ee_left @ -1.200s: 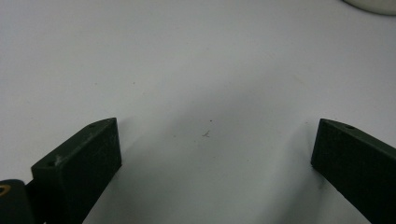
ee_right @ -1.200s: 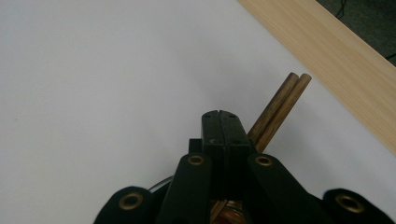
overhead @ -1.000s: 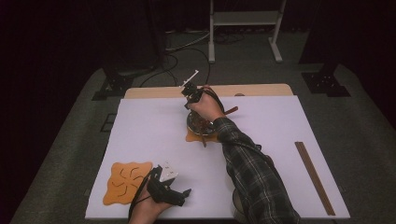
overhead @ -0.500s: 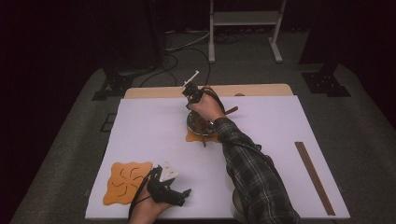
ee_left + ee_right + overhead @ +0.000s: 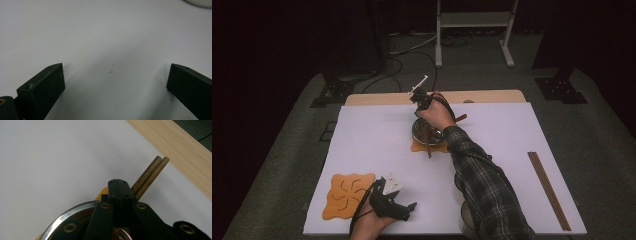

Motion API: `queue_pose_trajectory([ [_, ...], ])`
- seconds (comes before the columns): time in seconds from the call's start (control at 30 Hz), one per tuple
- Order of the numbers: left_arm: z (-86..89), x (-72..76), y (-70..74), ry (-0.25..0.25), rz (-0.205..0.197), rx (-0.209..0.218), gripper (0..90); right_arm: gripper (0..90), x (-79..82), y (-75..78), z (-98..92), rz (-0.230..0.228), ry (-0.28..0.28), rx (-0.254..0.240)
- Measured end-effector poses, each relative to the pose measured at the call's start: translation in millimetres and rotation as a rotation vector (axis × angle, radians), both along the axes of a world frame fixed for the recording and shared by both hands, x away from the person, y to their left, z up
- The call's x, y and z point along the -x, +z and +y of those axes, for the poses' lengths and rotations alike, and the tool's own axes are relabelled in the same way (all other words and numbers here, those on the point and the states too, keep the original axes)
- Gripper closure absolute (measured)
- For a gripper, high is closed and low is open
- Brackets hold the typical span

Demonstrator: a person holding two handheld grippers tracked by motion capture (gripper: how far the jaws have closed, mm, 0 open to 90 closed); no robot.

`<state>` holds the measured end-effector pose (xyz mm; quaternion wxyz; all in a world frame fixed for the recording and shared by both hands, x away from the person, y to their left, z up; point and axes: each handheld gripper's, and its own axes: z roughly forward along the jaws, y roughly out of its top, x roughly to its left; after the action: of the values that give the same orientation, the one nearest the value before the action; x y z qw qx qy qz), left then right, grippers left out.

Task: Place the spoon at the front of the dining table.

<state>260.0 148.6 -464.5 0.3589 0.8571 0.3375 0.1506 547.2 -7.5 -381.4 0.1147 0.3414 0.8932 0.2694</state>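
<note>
no readable text, label, brand, number or sign appears on anything in these views.

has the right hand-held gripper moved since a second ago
No. In the high view the right hand-held gripper stays over the metal bowl on the orange mat, same spot relative to the table's wooden edge.

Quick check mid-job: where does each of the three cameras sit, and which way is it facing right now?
High view: above the person's side, looking forward and down on the white table; both forearms show.
Left gripper view: on the left gripper, facing bare tabletop; jaws wide apart.
Right gripper view: on the right gripper, jaws together over the metal bowl, chopsticks beyond.
Shared: bowl and chopsticks show in the high and right gripper views.
</note>
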Motion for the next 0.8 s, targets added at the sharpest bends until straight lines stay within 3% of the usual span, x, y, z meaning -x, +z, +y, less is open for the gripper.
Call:
queue_pose_trajectory([
  [0.4,0.0,0.0,0.0,0.000,0.000,0.000,0.5,89.5,0.3,0.8,-11.4,0.001,-0.024,0.013],
  [0.5,0.0,0.0,0.0,0.000,0.000,0.000,0.4,89.5,2.1,2.8,-14.7,-0.007,-0.020,-0.005],
  [0.8,-0.1,0.0,0.0,0.001,0.000,-0.001,0.4,89.5,30.6,14.8,-29.4,-0.015,0.052,-0.040],
])
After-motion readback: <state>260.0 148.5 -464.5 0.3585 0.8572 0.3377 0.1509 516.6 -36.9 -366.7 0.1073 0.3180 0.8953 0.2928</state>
